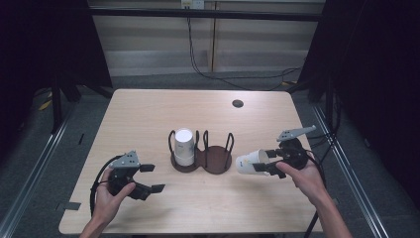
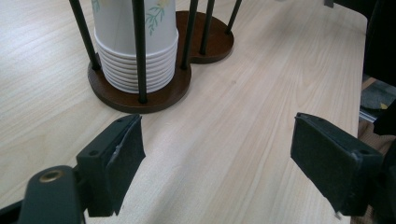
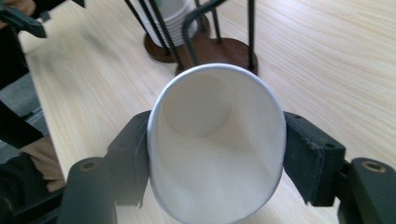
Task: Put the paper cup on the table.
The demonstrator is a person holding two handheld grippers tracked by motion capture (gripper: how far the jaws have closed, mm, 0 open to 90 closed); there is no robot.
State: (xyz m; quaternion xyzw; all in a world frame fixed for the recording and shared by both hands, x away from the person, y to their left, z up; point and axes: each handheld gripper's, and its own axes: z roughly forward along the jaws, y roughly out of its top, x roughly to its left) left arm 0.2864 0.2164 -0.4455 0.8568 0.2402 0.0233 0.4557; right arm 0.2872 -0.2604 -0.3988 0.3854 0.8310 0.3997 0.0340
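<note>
A dark wooden cup holder (image 1: pixel 218 159) with two round bays and black wire posts stands mid-table. Its left bay holds an upside-down stack of white paper cups (image 1: pixel 183 147), also close up as cup stack (image 2: pixel 135 46). My right gripper (image 1: pixel 263 161) is shut on a single white paper cup (image 1: pixel 249 162), held on its side just right of the holder; the squeezed cup (image 3: pixel 215 140) has its open mouth facing the camera, pressed oval between the pads. My left gripper (image 1: pixel 152 178) is open and holds nothing, low over the table at the front left; left gripper (image 2: pixel 217 163) points toward the holder (image 2: pixel 140 95).
A small dark round grommet hole (image 1: pixel 237 103) lies near the table's far right. The holder's right bay (image 3: pixel 224 49) stands without cups. Cables trail across the floor behind the table (image 1: pixel 148 114).
</note>
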